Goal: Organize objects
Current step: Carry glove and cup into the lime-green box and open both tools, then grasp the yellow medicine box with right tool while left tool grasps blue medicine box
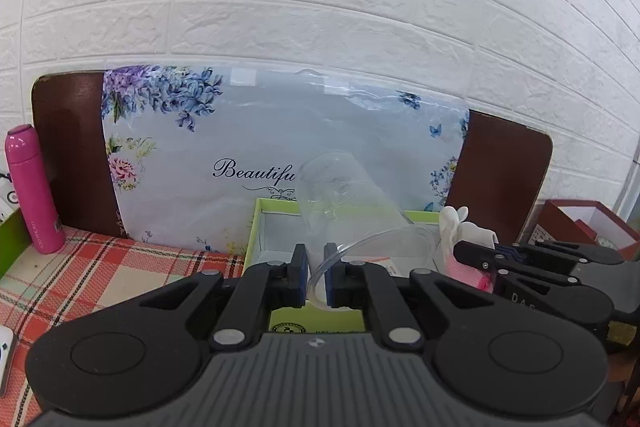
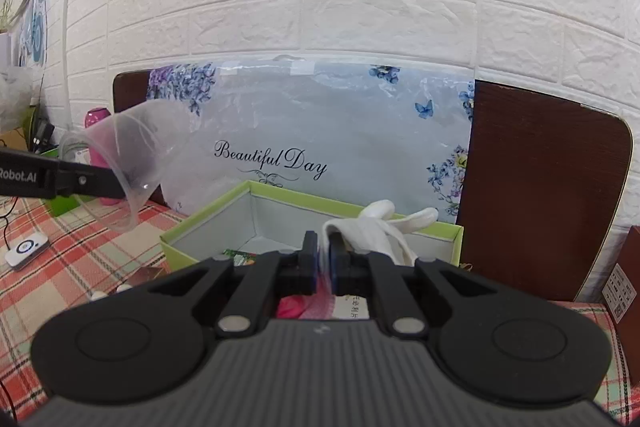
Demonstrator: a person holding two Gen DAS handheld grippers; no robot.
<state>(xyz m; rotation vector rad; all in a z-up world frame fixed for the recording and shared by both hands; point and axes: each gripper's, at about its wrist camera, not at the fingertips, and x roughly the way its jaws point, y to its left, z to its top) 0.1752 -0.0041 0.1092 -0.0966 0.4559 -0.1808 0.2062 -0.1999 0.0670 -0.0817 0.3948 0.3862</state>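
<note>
The left gripper's fingers are pinched almost shut on the rim of a clear plastic cup, which tips away from them, its base toward the wall, held in the air over the near-left part of the green-edged box. To its right, the right gripper's fingers are closed tight on a white glove, whose limp finger ends stick out ahead over the box's right side; something pink hangs below the jaws, and I cannot tell whether it is part of the same bundle.

Left of the box, a pink flask stands on the plaid tablecloth and a small white device lies flat nearby. Behind everything a floral "Beautiful Day" bag leans on a brown board.

The tidying looks about midway to me: the box already holds a printed packet or two, both carried items are poised above it but not yet released, and the flask and device remain outside.
</note>
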